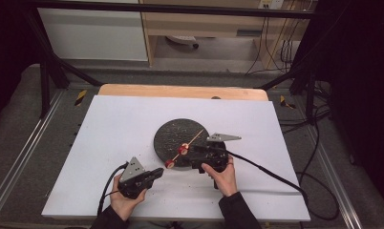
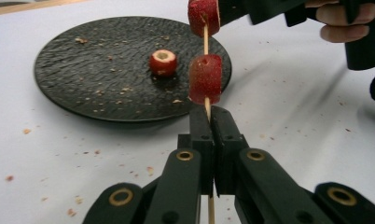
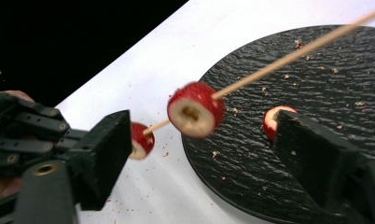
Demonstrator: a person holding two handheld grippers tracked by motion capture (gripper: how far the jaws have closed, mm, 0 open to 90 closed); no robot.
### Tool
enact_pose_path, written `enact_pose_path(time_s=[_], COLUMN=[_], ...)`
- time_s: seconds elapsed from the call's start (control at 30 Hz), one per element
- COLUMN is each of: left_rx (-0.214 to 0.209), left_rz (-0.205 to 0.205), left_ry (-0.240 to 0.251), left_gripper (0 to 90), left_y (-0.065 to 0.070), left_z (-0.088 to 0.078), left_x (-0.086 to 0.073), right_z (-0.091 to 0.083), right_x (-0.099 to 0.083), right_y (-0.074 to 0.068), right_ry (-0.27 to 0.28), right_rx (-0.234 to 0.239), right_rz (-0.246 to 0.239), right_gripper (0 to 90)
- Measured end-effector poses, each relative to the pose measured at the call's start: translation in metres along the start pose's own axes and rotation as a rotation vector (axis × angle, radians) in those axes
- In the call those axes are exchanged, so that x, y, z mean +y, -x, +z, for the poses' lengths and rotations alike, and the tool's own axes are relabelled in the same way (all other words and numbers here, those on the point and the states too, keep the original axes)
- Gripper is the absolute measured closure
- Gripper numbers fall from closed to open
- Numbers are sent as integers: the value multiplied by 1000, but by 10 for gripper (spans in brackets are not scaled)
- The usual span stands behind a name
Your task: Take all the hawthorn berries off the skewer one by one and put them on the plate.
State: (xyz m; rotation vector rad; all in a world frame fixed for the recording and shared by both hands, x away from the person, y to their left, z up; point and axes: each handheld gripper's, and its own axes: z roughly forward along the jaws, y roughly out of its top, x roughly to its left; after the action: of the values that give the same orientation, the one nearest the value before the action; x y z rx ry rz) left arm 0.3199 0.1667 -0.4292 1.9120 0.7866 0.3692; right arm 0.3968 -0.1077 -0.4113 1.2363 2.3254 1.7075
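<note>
A thin wooden skewer (image 2: 206, 42) carries two red fruit pieces with pale cores. My left gripper (image 2: 209, 112) is shut on the skewer just below the lower piece (image 2: 205, 78). The upper piece (image 3: 195, 109) sits between the wide-apart jaws of my right gripper (image 3: 203, 127), and neither pad touches it. A third red piece (image 2: 163, 62) lies loose on the black round plate (image 2: 83, 70). From above, the skewer (image 1: 196, 137) slants from the left gripper (image 1: 159, 171) up and right over the plate (image 1: 173, 131), with the right gripper (image 1: 192, 149) beside the upper piece (image 1: 183, 149).
The plate stands mid-table on a white sheet (image 1: 123, 124) strewn with red crumbs. A wooden table edge (image 1: 180, 90) shows at the back. A black frame (image 1: 51, 62) and cables (image 1: 285, 176) flank the table.
</note>
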Motion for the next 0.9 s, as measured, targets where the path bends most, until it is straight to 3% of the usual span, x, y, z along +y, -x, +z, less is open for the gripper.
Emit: enact_pose_path(time_s=[0.2,0.37,0.6,0.9], left_rx=[-15,-17,-19,-26], left_rz=[21,25,27,31], left_ry=[-4,0,8,15], left_gripper=[882,882,883,883], left_y=[7,8,8,6], left_z=[3,2,0,-3], left_x=[0,0,0,0], right_z=[3,5,0,-19], right_x=[-2,-4,1,22], right_y=[-1,0,4,20], right_ry=[25,14,32,77], right_rx=[13,29,34,-17], right_rz=[16,40,67,76], right_gripper=[435,587,597,598])
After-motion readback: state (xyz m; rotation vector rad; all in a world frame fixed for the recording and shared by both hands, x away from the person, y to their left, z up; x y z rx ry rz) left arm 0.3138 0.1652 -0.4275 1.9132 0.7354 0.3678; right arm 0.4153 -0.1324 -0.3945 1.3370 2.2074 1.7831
